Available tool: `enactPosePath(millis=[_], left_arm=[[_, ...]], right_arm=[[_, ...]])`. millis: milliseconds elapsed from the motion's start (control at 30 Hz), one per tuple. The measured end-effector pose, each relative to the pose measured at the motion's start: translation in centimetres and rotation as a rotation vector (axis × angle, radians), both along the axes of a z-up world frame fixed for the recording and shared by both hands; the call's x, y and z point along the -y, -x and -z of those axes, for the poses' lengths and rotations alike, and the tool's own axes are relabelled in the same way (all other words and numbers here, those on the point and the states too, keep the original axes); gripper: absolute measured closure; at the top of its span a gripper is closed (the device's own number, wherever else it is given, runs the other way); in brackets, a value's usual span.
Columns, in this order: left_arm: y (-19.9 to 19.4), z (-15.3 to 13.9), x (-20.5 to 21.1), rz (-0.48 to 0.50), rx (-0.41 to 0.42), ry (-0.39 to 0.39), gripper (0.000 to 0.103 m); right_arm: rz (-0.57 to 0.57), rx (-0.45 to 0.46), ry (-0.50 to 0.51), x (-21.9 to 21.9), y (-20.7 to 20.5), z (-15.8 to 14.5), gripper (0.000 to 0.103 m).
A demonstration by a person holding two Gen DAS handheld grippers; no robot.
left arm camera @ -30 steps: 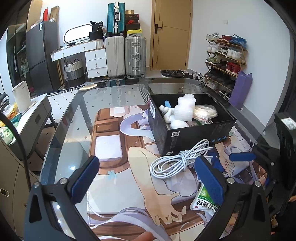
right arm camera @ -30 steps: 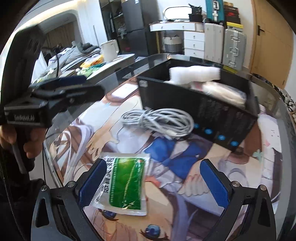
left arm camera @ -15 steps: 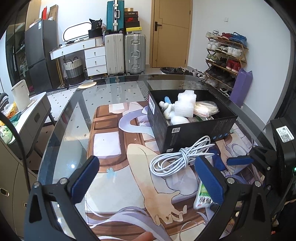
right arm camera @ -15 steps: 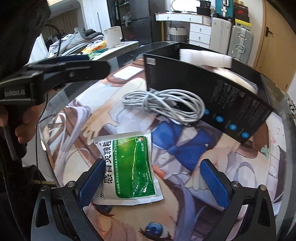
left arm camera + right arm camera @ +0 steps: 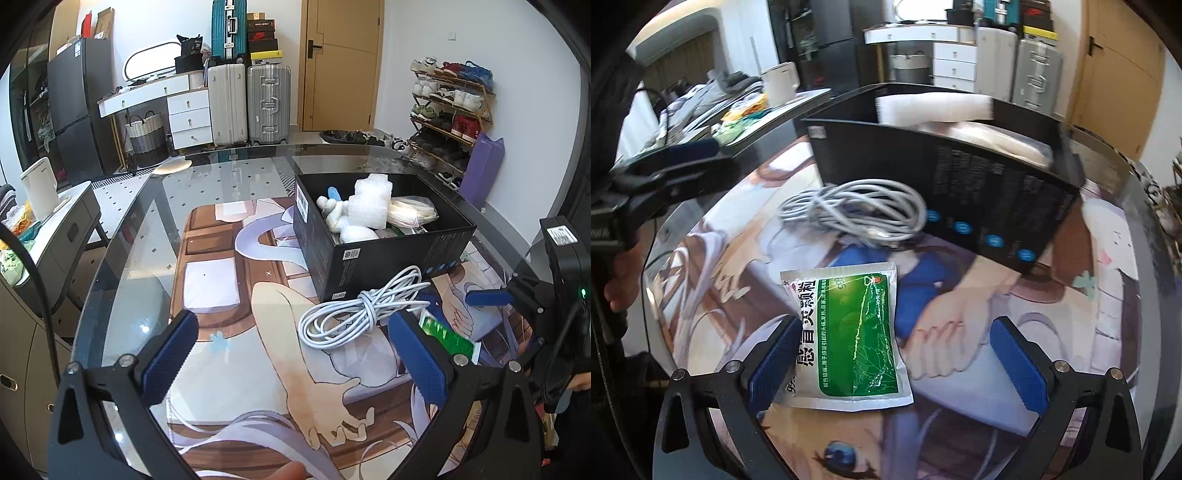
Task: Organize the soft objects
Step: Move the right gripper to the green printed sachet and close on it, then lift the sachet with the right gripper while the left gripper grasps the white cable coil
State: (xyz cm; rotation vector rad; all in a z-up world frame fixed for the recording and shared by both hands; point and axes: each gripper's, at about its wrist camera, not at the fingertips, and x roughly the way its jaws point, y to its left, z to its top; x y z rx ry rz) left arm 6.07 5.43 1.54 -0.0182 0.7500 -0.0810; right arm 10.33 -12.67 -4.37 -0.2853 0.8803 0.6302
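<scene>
A green and white sachet (image 5: 849, 336) lies flat on the printed mat (image 5: 960, 306), partly between the fingers of my open right gripper (image 5: 897, 363); its left finger overlaps the sachet's left edge. In the left wrist view the sachet (image 5: 448, 338) peeks out behind my open left gripper (image 5: 295, 356), which holds nothing. A coiled white cable (image 5: 360, 314) (image 5: 853, 210) rests in front of the black box (image 5: 388, 254) (image 5: 960, 173). The box holds a white plush toy (image 5: 338, 218), bubble wrap (image 5: 371, 205) and a clear bag (image 5: 412, 212).
The mat covers a round glass table (image 5: 122, 258). The right gripper's body (image 5: 554, 306) shows at the right edge of the left wrist view. A hand (image 5: 622, 280) holds the left gripper at the left of the right wrist view. Suitcases, drawers and a shoe rack stand beyond.
My right gripper has come forward and lower over the sachet, which now lies further in between its fingers. The left gripper has barely shifted.
</scene>
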Motion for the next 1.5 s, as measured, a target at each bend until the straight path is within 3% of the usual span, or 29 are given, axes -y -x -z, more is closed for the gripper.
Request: enactPosePath(millis=[233, 467, 867, 933, 1200, 1500], left_arm=[[0.0, 0.2, 0.1, 0.004, -0.007, -0.003, 0.0], [-0.1, 0.4, 0.2, 0.005, -0.012, -0.002, 0.0], [-0.2, 0.5, 0.5, 0.011, -0.014, -0.006, 0.0], [-0.2, 0.6, 0.5, 0.01, -0.015, -0.005, 0.0], [-0.3, 0.6, 0.3, -0.002, -0.015, 0.001, 0.0], [-0.3, 0.5, 0.2, 0.0, -0.017, -0.001, 0.0]], right_arm=[[-0.009, -0.02, -0.012, 1.5, -0.6, -0.4, 0.001], [-0.017, 0.018, 0.04, 0.7, 0.2, 0.2, 0.001], [-0.004, 0.034, 0.033, 0.5, 0.6, 0.3, 0.001], [-0.01, 0.043, 0.029, 0.5, 0.6, 0.2, 0.006], [0.009, 0.045, 0.007, 1.7, -0.1, -0.7, 0.052], [-0.038, 0.042, -0.022, 1.4, 0.5, -1.3, 0.068]])
